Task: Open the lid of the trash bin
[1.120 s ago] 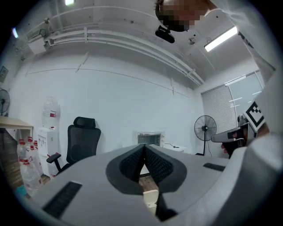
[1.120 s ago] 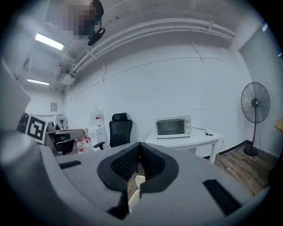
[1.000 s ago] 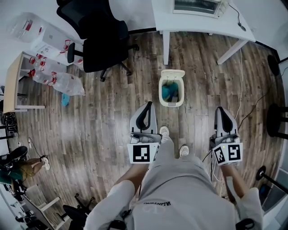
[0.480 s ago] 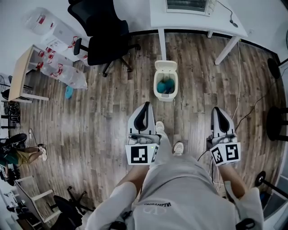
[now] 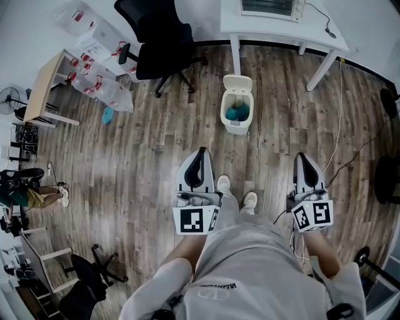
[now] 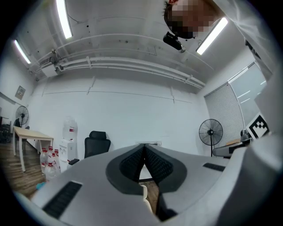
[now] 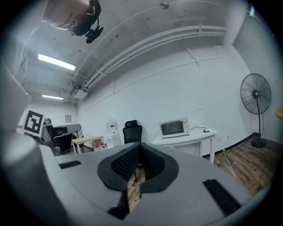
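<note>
A small cream trash bin (image 5: 237, 127) stands on the wooden floor in front of the white table. Its lid (image 5: 237, 82) is swung up and back, and blue rubbish (image 5: 236, 113) shows inside. My left gripper (image 5: 200, 152) is held near my waist, well short of the bin and a little to its left, jaws shut on nothing. My right gripper (image 5: 302, 156) hangs at the same height, to the bin's right, also shut and empty. In the left gripper view the pads (image 6: 154, 162) meet at the tip (image 6: 144, 146); the right gripper view shows the same (image 7: 140, 145).
A black office chair (image 5: 165, 44) stands left of the bin. Behind it a white table (image 5: 325, 37) carries a toaster oven (image 5: 269, 6). Water bottles (image 5: 100, 87) and a small wooden table (image 5: 47, 87) sit far left. A cable (image 5: 338, 125) runs along the floor at right.
The bin has drawn farther away and looks smaller in the head view, as the person has stepped back. Both grippers stay shut in front of the body.
</note>
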`<act>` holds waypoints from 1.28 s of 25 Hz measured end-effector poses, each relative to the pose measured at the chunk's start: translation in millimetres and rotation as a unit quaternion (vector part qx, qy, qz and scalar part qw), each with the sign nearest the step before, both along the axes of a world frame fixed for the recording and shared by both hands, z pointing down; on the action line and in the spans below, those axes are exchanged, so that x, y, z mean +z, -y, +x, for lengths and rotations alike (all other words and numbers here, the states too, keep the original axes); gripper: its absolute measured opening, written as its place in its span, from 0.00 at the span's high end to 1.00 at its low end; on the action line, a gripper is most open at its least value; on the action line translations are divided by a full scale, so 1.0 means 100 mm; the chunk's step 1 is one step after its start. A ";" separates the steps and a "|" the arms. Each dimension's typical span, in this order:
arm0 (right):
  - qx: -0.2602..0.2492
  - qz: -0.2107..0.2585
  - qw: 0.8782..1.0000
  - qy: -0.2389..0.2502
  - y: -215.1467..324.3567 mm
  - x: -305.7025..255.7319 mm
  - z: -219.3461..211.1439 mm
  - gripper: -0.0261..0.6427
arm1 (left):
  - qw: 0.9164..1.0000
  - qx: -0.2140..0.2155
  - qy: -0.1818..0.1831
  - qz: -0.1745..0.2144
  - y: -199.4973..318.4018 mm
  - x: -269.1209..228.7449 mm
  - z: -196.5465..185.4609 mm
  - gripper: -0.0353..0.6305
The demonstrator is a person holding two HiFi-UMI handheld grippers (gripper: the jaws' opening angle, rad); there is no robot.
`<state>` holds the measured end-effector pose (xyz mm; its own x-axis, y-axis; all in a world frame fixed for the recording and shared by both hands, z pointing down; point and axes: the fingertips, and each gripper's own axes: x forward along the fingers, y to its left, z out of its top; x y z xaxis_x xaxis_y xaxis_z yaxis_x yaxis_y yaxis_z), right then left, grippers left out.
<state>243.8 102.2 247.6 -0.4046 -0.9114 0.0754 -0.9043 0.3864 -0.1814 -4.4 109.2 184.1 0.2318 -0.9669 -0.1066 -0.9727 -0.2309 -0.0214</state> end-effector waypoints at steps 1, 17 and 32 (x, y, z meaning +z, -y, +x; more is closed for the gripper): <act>-0.002 0.000 1.000 0.004 -0.03 0.00 -0.02 0.94 | 1.000 -0.003 0.003 -0.001 -0.05 -0.02 -0.02 0.94; 0.028 0.009 1.000 0.002 -0.53 -0.08 -0.66 0.94 | 0.999 0.036 -0.008 0.023 -0.49 -0.16 -0.61 0.94; 0.095 -0.006 0.995 -0.021 -1.34 -0.15 -1.36 0.94 | 0.996 0.088 -0.022 0.008 -0.86 0.02 -1.62 0.94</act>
